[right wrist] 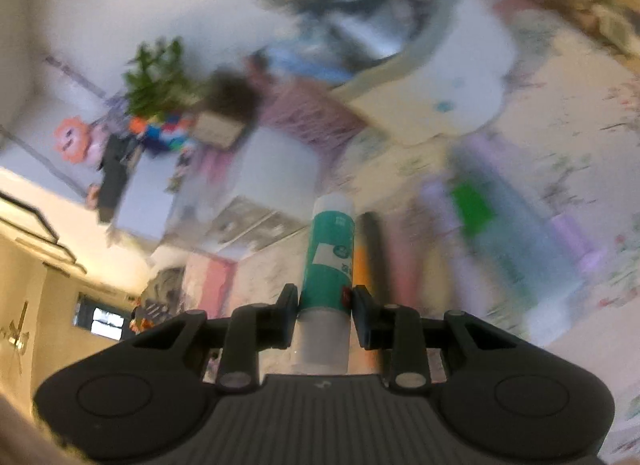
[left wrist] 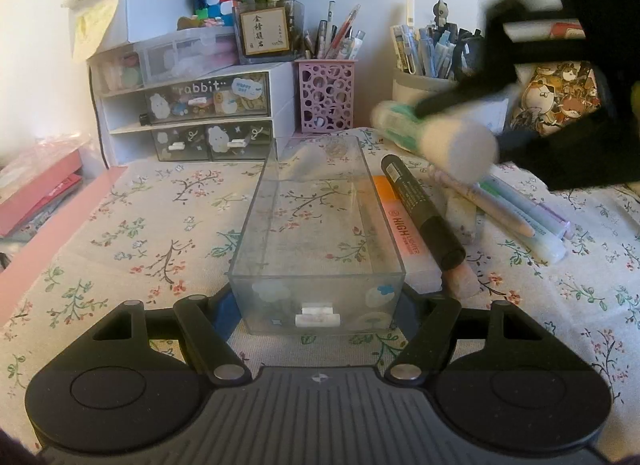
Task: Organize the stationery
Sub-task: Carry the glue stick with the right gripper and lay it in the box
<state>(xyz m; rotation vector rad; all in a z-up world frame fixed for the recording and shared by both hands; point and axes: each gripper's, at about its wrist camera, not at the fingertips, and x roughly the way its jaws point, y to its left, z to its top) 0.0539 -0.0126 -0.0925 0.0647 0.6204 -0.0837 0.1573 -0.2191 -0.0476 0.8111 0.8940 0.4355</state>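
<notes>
The left claw (left wrist: pixel 320 305) grips the near end of a clear plastic drawer (left wrist: pixel 316 233), its jaws pressed against the two side walls; the drawer sits empty on the floral-clothed tabletop (left wrist: pixel 140 233), its long axis pointing away from the camera. The right claw (right wrist: pixel 325 315) is clamped on a teal-and-white glue stick (right wrist: pixel 328 257) — in the left wrist view the stick (left wrist: pixel 436 137) hangs in the air above the pile of stationery to the right of the drawer, blurred. Just beside the drawer's right wall lie an orange highlighter (left wrist: pixel 404 233) and a black marker (left wrist: pixel 424 213), the marker resting partly across the highlighter. Further right, pastel pens (left wrist: pixel 516 213) lie loose on the cloth. Behind stand a pink perforated pen holder (left wrist: pixel 326 95) and a small drawer unit labelled "rabbit" (left wrist: pixel 200 105).
</notes>
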